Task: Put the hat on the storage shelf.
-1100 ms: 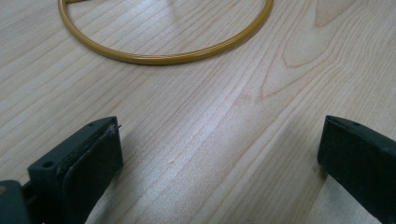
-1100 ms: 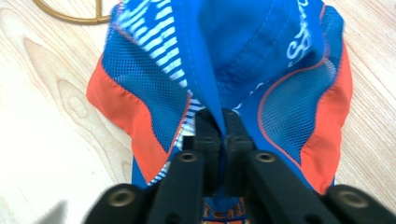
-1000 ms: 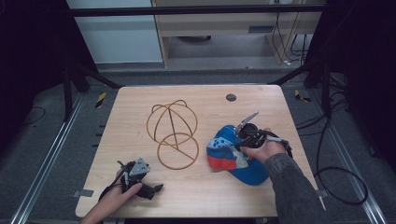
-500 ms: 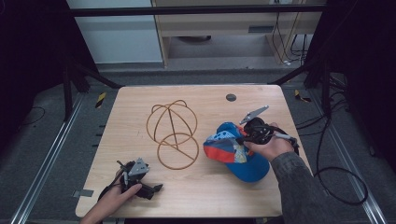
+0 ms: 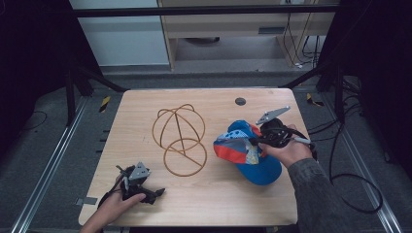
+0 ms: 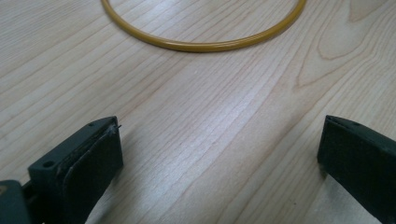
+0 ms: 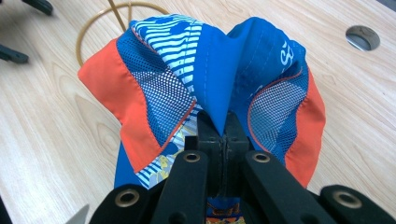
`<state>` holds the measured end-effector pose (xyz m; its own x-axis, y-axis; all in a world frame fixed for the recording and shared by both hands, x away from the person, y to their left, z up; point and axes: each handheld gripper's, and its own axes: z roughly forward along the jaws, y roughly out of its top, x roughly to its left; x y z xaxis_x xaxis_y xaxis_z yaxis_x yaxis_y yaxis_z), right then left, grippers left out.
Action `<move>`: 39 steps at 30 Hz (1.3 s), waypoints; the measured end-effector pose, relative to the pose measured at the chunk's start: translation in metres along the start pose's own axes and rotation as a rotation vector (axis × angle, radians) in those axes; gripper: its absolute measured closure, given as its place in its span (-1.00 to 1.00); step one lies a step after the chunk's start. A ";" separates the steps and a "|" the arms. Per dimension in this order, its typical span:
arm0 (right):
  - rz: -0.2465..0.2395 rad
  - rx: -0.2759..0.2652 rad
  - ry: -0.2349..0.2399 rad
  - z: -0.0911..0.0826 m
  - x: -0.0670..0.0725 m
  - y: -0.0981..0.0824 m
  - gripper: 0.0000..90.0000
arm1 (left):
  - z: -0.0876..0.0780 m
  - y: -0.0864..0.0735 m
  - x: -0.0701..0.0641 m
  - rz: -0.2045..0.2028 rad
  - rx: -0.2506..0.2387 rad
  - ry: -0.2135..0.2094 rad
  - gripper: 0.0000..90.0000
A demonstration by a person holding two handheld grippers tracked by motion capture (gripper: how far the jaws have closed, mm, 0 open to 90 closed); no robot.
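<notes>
I have the blue fabric cap with orange mesh panels and striped print [image 7: 205,84] pinched in the right tool [image 7: 223,135], jaws clamped flat on a fold of its crown cloth. In the high view it hangs partly lifted near the right edge of the wooden tabletop [image 5: 145,111], its blue brim low. I judge it light, soft and floppy; a seam or the stiffer brim would hold better. The gold wire dome-shaped cap stand [image 5: 179,138] sits mid-tabletop. My left tool [image 6: 219,154], jaws wide and holding nothing, rests near the front-left corner.
</notes>
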<state>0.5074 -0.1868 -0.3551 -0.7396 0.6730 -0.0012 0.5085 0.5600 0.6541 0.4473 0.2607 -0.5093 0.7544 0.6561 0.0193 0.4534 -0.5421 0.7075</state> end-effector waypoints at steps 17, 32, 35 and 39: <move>0.023 -0.038 -0.021 -0.007 -0.004 -0.011 0.99 | -0.001 -0.001 0.002 -0.006 0.000 0.005 -1.00; 0.013 -0.080 -0.029 -0.027 -0.002 -0.001 0.99 | -0.001 -0.001 0.001 -0.011 -0.002 0.010 -1.00; 0.011 -0.083 -0.028 -0.033 -0.002 0.003 0.99 | -0.001 -0.001 0.001 -0.011 -0.002 0.010 -1.00; 0.007 -0.084 -0.035 -0.037 -0.003 0.009 0.99 | -0.001 -0.001 0.001 -0.012 -0.001 0.011 -1.00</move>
<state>0.4975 -0.2017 -0.3215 -0.7195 0.6942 -0.0223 0.4736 0.5138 0.7154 0.4469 0.2621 -0.5094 0.7434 0.6686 0.0189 0.4618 -0.5334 0.7087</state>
